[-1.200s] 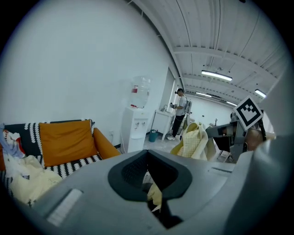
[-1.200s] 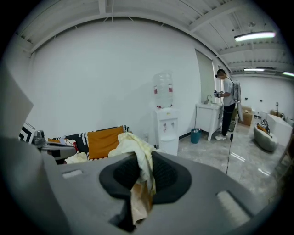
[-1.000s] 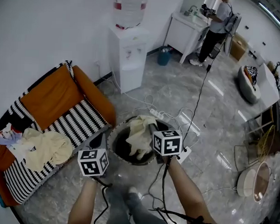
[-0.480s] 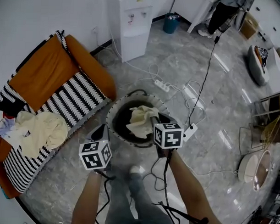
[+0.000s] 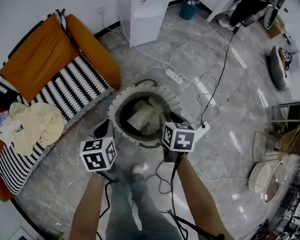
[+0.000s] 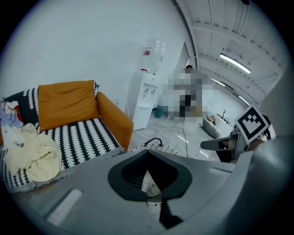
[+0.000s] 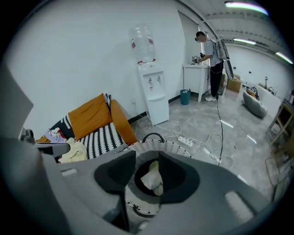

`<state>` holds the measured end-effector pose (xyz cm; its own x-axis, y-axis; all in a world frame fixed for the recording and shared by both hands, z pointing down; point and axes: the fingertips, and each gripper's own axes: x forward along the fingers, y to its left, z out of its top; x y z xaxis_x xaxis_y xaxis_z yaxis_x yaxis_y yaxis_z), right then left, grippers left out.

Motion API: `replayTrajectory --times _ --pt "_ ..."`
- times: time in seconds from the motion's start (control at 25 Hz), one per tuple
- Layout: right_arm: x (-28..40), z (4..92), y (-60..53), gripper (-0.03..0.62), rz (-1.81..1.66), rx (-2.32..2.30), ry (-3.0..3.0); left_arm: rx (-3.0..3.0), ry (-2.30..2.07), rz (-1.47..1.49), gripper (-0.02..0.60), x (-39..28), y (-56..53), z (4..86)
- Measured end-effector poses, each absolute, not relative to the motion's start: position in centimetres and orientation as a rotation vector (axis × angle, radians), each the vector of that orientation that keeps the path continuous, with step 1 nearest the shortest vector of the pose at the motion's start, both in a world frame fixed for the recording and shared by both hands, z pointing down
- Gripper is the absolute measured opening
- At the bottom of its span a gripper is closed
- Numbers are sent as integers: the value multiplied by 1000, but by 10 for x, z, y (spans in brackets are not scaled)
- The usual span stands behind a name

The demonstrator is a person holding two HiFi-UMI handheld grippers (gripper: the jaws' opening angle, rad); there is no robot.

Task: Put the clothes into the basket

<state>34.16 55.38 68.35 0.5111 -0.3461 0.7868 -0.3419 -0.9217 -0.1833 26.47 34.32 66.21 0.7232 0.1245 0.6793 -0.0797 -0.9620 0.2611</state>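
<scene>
A round woven basket (image 5: 120,99) stands on the marble floor, with a cream cloth (image 5: 142,117) lying inside it. My right gripper (image 5: 171,116) hangs over the basket's near right rim. Its jaws are opening and the pads press on nothing; between them I see the cloth (image 7: 154,179) down in the basket (image 7: 156,146). My left gripper (image 5: 104,126) sits just outside the near left rim, jaws nearly together and empty. More cream and pale clothes (image 5: 34,125) lie on the striped sofa (image 5: 78,77) to the left.
A power strip (image 5: 174,75) and loose cables (image 5: 210,94) lie on the floor beyond the basket. A white water dispenser (image 7: 154,94) stands against the wall. A person (image 7: 212,59) stands at a far table. A round stool (image 5: 263,181) is at the right.
Both grippers came down toward the basket. The cream cloth that hung from my right gripper above the rim now lies inside the basket, and the right jaws have spread apart.
</scene>
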Motion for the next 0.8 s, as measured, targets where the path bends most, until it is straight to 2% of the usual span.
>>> replayTrajectory --times 0.44,0.8 --pt "336 657 513 160 -1411 -2744 808 2656 -96 1003 6 251 316 632" --pt "305 617 433 160 -1370 -2776 1103 2681 -323 980 6 181 226 599"
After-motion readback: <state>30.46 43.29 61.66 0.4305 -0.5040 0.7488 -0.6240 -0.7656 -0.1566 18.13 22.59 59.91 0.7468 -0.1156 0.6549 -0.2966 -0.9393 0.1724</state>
